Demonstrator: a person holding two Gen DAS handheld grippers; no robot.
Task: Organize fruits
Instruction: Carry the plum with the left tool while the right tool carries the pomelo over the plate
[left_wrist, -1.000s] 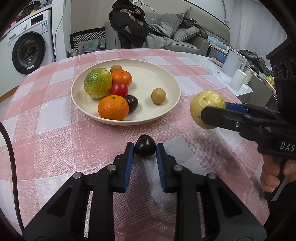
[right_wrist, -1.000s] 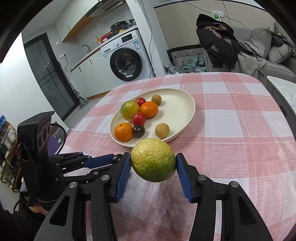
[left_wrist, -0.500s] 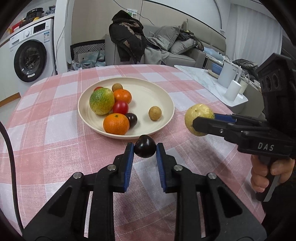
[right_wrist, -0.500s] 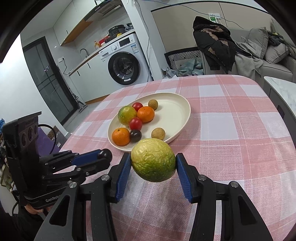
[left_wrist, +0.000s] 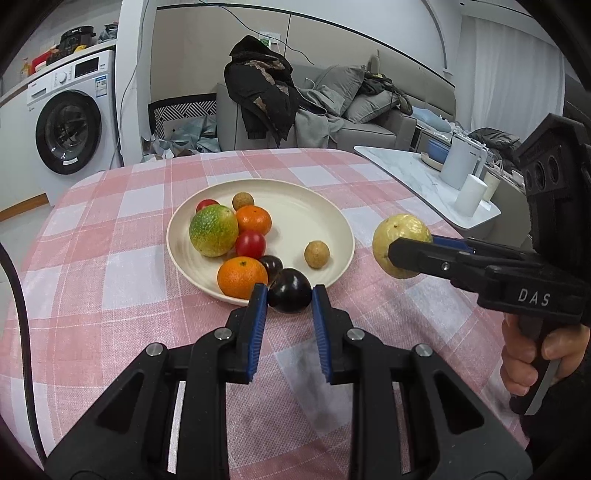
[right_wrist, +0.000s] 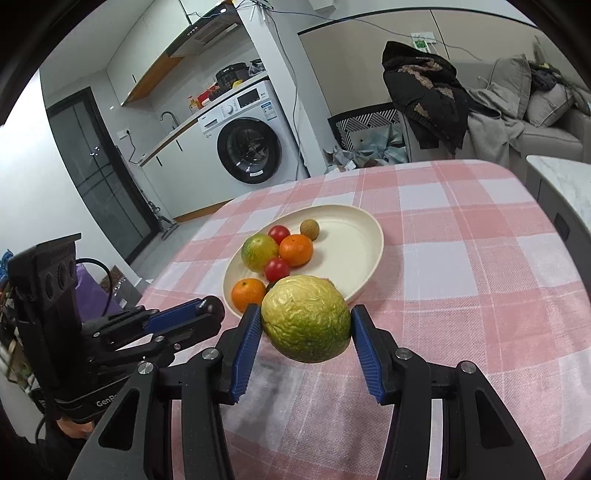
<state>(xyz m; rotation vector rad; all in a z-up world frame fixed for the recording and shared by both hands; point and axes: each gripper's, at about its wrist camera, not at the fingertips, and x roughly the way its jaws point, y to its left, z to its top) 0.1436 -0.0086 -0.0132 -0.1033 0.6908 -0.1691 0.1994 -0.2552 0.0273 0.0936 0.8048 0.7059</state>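
Note:
A cream plate (left_wrist: 317, 218) (right_wrist: 364, 240) sits on the pink checked tablecloth and holds several fruits: a green-yellow citrus (left_wrist: 213, 230), two oranges, red tomatoes, small brown fruits and a dark one. My left gripper (left_wrist: 289, 295) is shut on a dark purple plum (left_wrist: 289, 291), held above the cloth just short of the plate's near rim. My right gripper (right_wrist: 306, 325) is shut on a wrinkled yellow-green fruit (right_wrist: 306, 323), raised to the right of the plate; it also shows in the left wrist view (left_wrist: 400, 251).
The round table's edge curves close behind the plate. A white side table (left_wrist: 424, 181) with cups stands to the right. A washing machine (left_wrist: 70, 110) and a sofa with clothes (left_wrist: 332, 107) lie beyond.
Both grippers have risen with their fruits. The left gripper's plum now hangs over the plate's near rim. Both grips are unchanged.

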